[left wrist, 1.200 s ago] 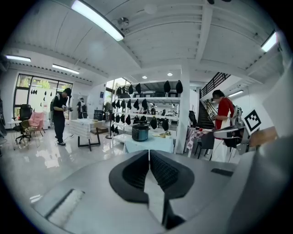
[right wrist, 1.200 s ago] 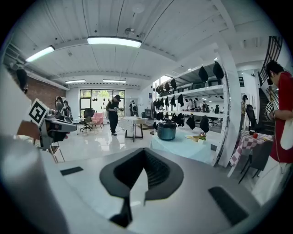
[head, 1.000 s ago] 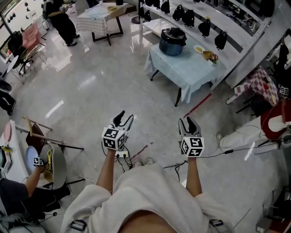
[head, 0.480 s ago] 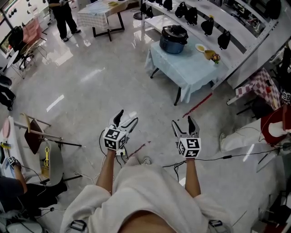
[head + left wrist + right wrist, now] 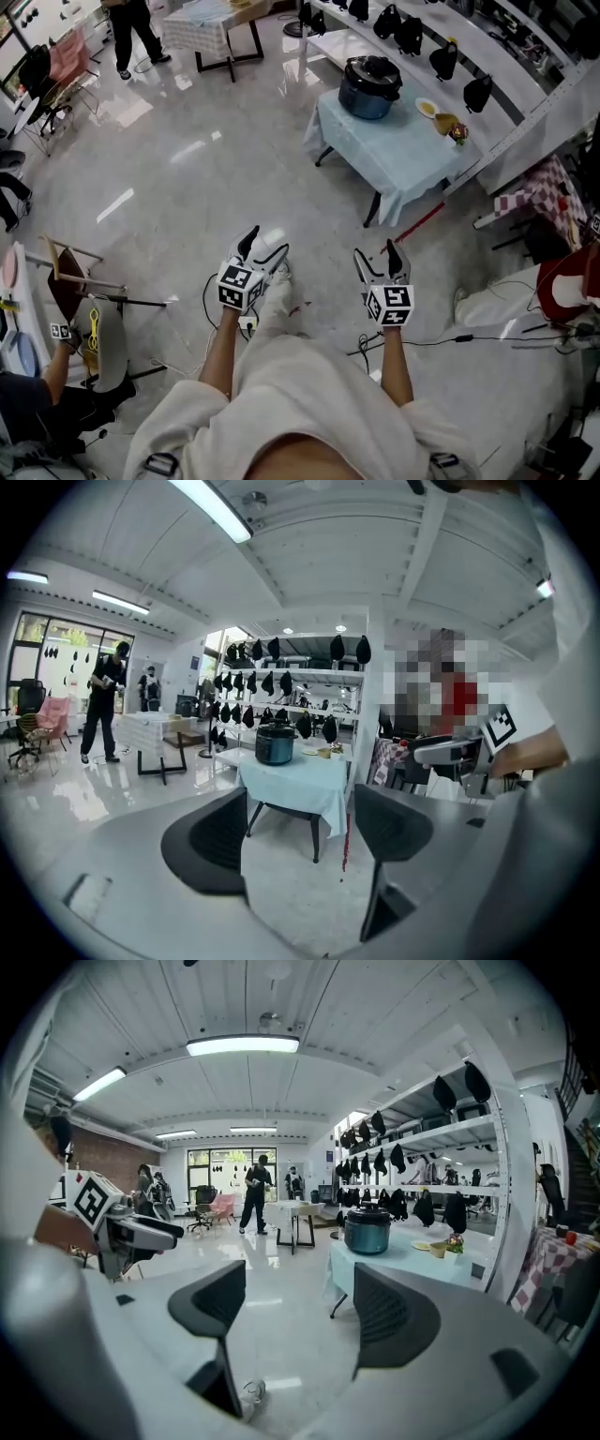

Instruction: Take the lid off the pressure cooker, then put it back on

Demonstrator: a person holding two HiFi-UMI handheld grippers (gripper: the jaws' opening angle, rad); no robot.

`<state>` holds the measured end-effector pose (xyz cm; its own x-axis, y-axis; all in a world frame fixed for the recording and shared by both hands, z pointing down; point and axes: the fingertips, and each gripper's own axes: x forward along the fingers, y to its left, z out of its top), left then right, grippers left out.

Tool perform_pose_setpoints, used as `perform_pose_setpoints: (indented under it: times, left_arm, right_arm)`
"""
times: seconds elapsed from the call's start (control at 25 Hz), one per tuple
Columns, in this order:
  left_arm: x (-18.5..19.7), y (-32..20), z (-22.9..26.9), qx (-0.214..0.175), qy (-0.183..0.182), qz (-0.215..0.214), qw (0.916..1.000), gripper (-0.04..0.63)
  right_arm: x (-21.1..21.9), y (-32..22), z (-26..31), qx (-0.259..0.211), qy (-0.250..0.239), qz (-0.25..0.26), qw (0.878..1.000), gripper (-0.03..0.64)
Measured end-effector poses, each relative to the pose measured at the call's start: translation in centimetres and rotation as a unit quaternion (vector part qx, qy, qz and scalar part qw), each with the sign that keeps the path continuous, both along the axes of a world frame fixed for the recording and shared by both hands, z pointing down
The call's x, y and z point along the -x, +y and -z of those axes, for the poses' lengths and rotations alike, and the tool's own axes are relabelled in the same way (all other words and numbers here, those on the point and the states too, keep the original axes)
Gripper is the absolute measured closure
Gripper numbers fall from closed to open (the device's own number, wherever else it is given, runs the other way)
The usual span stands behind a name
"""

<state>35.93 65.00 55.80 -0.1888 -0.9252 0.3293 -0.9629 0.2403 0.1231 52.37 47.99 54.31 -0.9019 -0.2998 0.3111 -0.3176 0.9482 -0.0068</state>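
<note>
Open shiny floor [image 5: 178, 178] ahead, nothing in the way – left gripper [image 5: 261, 246] and right gripper [image 5: 377, 255] both wide open, empty. Pressure cooker [image 5: 368, 86], lid [image 5: 372, 67] on, well off at 1 o'clock on the blue table [image 5: 403, 155] – shelf [image 5: 487, 47] behind, chair [image 5: 70, 277] at 9 o'clock

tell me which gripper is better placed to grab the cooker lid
Right, slightly. Both the right gripper and left gripper are open, empty and far off, but the pressure cooker stands ahead on the right gripper's side.
</note>
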Motion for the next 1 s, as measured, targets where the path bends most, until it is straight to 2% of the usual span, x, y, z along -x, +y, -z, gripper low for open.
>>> perform_pose_setpoints:
  times: [0.28, 0.68, 1.0]
  left_arm:
    - [10.2, -7.7, -0.4, -0.016, 0.007, -0.014, 0.9998, 0.256]
    - [26.9, -19.6, 2.9, -0.034, 0.009, -0.047, 0.9983, 0.256]
    - [35.3, -24.6, 1.9, -0.031, 0.019, -0.060, 0.9975, 0.256]
  right_arm:
    - [10.1, -6.5, 0.0, -0.009, 0.006, -0.008, 1.000, 0.282]
    - [26.3, -16.7, 3.3, -0.019, 0.003, -0.032, 0.999, 0.282]
    - [34.3, -21.0, 2.4, -0.018, 0.010, -0.045, 0.999, 0.282]
